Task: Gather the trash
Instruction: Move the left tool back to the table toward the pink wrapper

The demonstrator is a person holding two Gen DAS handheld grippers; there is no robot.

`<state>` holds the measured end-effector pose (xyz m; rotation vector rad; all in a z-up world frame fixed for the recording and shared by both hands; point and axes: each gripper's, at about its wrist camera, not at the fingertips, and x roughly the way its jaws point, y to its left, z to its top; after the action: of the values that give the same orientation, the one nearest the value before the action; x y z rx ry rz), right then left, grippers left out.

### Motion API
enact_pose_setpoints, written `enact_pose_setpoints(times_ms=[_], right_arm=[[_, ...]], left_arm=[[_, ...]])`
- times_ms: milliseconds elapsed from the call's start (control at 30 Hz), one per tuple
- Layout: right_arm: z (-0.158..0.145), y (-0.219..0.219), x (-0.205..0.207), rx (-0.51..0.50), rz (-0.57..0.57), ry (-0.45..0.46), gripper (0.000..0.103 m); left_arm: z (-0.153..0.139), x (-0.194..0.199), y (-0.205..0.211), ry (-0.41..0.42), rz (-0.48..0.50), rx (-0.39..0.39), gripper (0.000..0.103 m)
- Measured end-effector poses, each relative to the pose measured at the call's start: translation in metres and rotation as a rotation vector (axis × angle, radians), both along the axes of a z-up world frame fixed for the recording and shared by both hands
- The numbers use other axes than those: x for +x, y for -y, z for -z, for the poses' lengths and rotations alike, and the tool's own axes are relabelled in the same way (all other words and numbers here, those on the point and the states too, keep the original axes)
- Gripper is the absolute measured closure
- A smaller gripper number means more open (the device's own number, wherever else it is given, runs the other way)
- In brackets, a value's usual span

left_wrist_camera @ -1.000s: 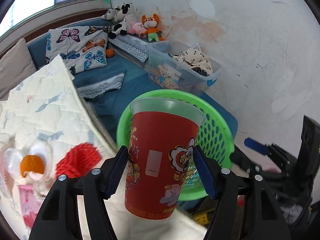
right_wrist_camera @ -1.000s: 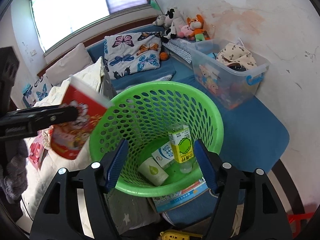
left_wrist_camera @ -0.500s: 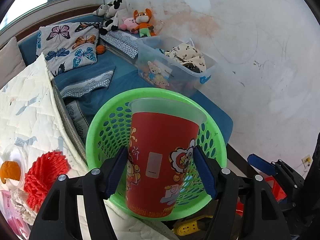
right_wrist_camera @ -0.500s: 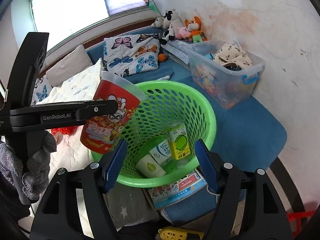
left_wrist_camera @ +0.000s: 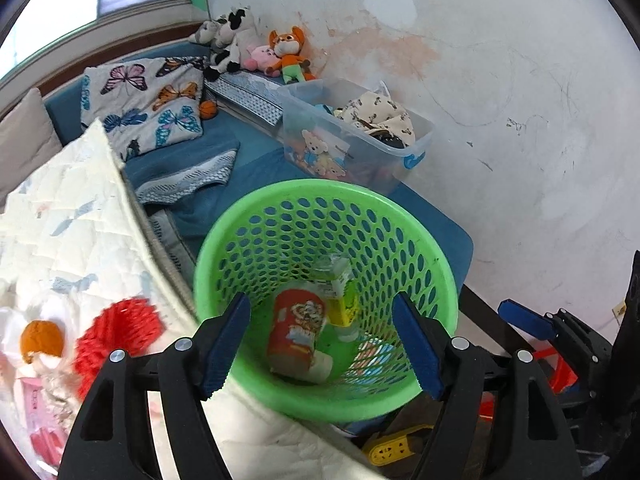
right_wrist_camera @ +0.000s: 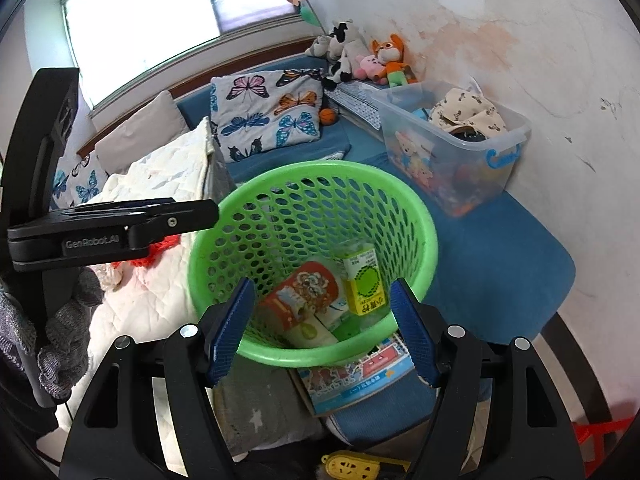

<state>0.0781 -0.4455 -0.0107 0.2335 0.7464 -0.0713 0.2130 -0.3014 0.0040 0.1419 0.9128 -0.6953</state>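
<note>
While both grippers point down toward the round green perforated plastic basket (left_wrist_camera: 420, 240), everything is placed relative to that basket, left to right.

Far left of the basket: clear plastic wrapping with an orange piece (left_wrist_camera: 40, 340), lying on the cream quilted blanket (left_wrist_camera: 60, 220). Just beside it, nearer the basket, a red frilled mesh wrapper (left_wrist_camera: 120, 332), blurred. The blanket's edge touches the basket's left rim.

Left gripper (left_wrist_camera: 324, 344): jaws opening, 2 blue pads well apart, nothing between them; they frame the basket's inside. From the right wrist view the same gripper (right_wrist_camera: 192, 216) reaches to the basket's left rim, held by a hand in a grey knit glove (right_wrist_camera: 60, 340).

Inside the basket, on its floor: red printed paper cup (left_wrist_camera: 296, 328) on its side, its rim end toward the camera. A white paper cup with a green mark (right_wrist_camera: 312, 334) lies partly under it. Right of the red cup, touching it, a yellow-green drink carton (right_wrist_camera: 364, 280), tilted.

Right gripper (right_wrist_camera: 324, 324): jaws apart, gripping nothing, pads over the basket's near rim.

Below the basket: a printed booklet (right_wrist_camera: 360, 376) under its base; a yellow power strip (right_wrist_camera: 352, 466) nearer the camera.

Behind and right of the basket: clear plastic storage box (right_wrist_camera: 460, 160) with clothes and toys, standing on the blue mattress (right_wrist_camera: 500, 260) against the white wall.
</note>
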Motion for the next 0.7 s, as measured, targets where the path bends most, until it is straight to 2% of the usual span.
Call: enact_pose_setpoints(times_ms=[100, 400, 633, 700], right_arm=[[-0.003, -0.009, -0.002, -0.008, -0.013, 0.007, 0.028], [-0.011, -0.038, -0.002, -0.008, -0.061, 0.028, 0.028], [-0.016, -0.065, 0.005, -0.006, -0.108, 0.036, 0.027], [-0.017, -0.072, 0.008, -0.005, -0.122, 0.038, 0.026]], left_arm=[[-0.007, -0.007, -0.019, 0.018, -0.026, 0.009, 0.032], [-0.021, -0.023, -0.088, 0.076, -0.128, 0.033, 0.031], [-0.015, -0.023, -0.148, 0.093, -0.224, 0.079, 0.027], [-0.011, -0.021, -0.167, 0.089, -0.259, 0.089, 0.023]])
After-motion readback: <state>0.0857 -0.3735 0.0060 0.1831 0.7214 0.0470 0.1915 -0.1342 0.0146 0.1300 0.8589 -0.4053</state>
